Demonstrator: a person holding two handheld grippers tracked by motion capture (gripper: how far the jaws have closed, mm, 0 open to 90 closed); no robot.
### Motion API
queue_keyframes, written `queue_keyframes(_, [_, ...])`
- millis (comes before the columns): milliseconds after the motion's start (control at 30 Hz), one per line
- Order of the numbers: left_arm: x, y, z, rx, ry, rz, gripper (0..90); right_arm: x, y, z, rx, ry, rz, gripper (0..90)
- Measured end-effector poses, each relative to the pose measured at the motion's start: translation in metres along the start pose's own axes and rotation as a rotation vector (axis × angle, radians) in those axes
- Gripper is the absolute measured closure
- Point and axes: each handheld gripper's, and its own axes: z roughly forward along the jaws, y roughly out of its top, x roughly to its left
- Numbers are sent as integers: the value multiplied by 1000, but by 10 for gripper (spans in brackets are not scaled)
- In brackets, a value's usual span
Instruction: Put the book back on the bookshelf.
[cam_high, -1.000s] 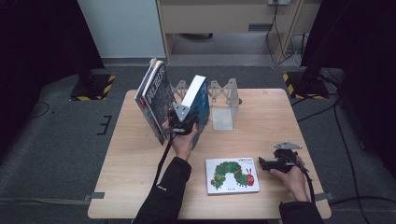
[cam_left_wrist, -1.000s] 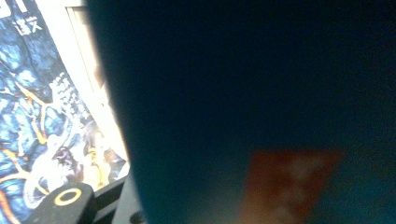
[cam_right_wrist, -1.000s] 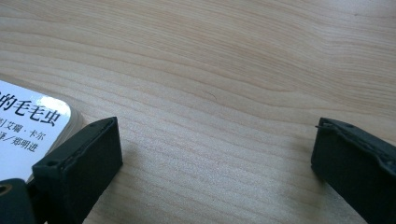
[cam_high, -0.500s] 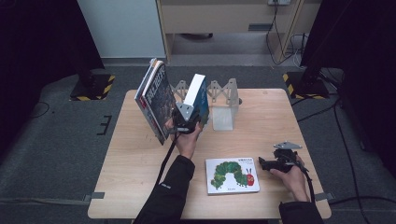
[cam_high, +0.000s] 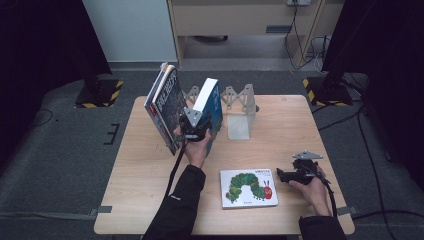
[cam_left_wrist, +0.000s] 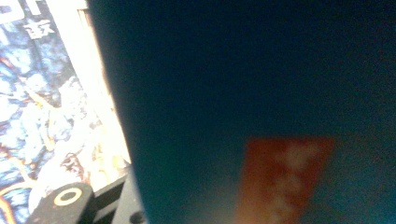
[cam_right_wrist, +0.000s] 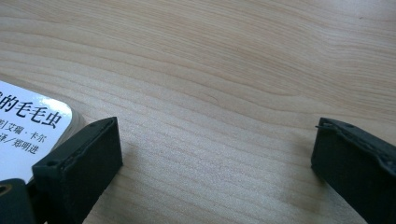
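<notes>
Two tongs: left tongs (cam_high: 196, 131) clench the upright teal book (cam_high: 211, 107); right tongs (cam_right_wrist: 212, 154) gape at four o'clock on the tabletop (cam_high: 280, 135).

dark blue book (cam_left_wrist: 261, 93) close up, illustrated book (cam_left_wrist: 42, 102) beside it.

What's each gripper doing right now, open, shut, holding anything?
Left gripper: shut on the blue book, held upright beside the dark books.
Right gripper: open, nothing between its jaws, low over the table.
</notes>
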Motion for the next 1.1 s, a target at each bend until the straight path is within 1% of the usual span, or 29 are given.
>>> queue_keyframes(100, [-1,-1,0,-6,14,0,599,0,0,0,0,0,-1,20])
queue_keyframes(167, [-3,-1,0,-8,13,4,599,0,0,0,0,1,-3,20])
queue_keyframes(200, [-7,-1,1,-13,5,15,599,0,0,0,3,3,-4,20])
queue_keyframes(367, [-13,1,6,-8,1,4,600,0,0,0,2,6,-9,20])
queue_keyframes(533, [-18,7,20,13,7,-1,598,0,0,0,2,8,-9,19])
queue_keyframes(633, [-19,9,24,18,13,-3,598,0,0,0,2,8,-9,19])
queue_keyframes(667, [-20,10,29,21,16,-5,598,0,0,0,2,8,-9,19])
queue_keyframes(700, [-20,10,29,21,16,-5,598,0,0,0,2,8,-9,19])
queue_keyframes(733, [-20,12,32,26,9,-23,598,0,0,0,2,8,-9,19])
queue_keyframes(833, [-22,13,36,27,-3,-31,595,0,0,0,2,8,-9,19])
queue_keyframes(1033, [-20,11,35,30,-22,4,579,0,0,0,0,7,-10,19])
queue_keyframes(1100, [-18,8,31,34,-40,8,556,0,0,0,1,7,-11,19])
